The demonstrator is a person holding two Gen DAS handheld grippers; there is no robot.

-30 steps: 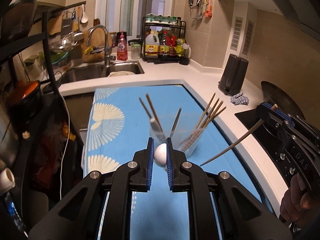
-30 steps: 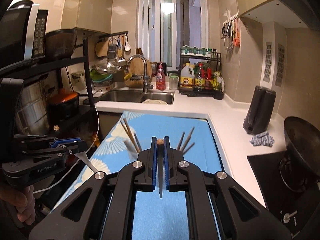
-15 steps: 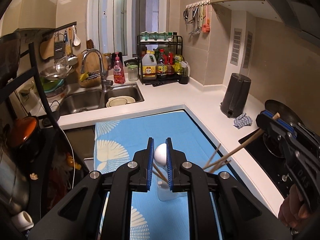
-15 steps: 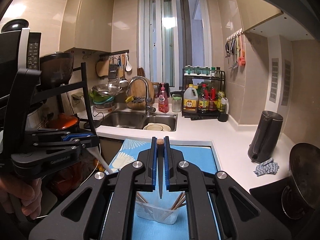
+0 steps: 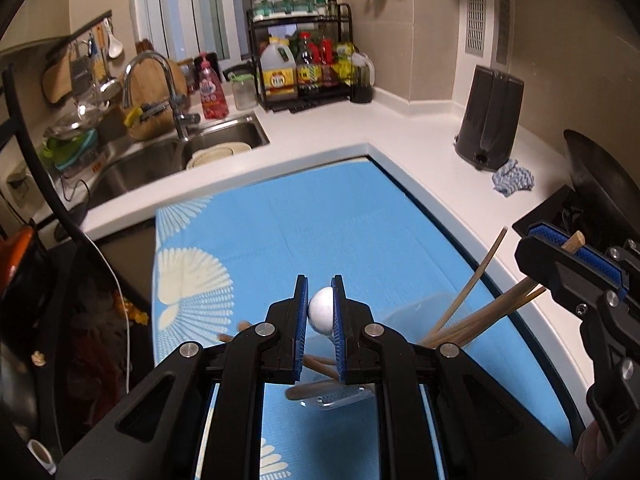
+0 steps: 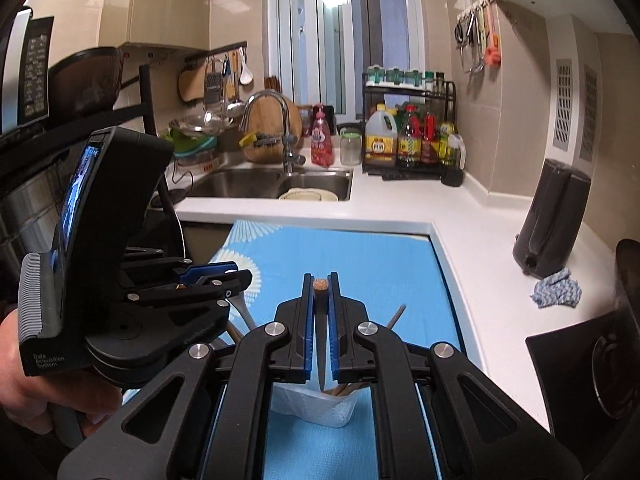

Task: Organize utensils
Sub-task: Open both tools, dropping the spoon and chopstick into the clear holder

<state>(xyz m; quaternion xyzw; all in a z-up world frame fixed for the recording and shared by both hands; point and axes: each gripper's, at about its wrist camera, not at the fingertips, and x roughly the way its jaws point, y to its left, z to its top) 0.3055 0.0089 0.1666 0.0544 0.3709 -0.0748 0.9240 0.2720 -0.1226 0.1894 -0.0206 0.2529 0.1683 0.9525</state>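
Note:
My left gripper (image 5: 320, 282) is shut on the rounded white end of a spoon (image 5: 321, 312). It hangs right over a clear plastic cup (image 5: 340, 400) holding several wooden chopsticks (image 5: 472, 296). My right gripper (image 6: 320, 277) is shut on a single chopstick (image 6: 320, 285) whose tip points down into the same cup (image 6: 320, 408). In the left wrist view the right gripper (image 5: 534, 236) comes in from the right with its chopstick (image 5: 576, 241) slanting toward the cup. In the right wrist view the left gripper (image 6: 240, 274) sits at the left, held by a hand (image 6: 24, 392).
The cup stands on a blue patterned mat (image 5: 300, 224) over a white counter (image 5: 420, 152). A sink (image 6: 248, 182) with a tap, a bottle rack (image 6: 408, 136), a dark grey kettle (image 6: 552, 216), a blue rag (image 6: 556, 290) and a black pan (image 5: 592, 172) surround it. A black shelf frame stands at the left.
Both grippers have moved forward and down over the cup, which slid from ahead of the fingers to beneath them. Both stay shut on their utensils.

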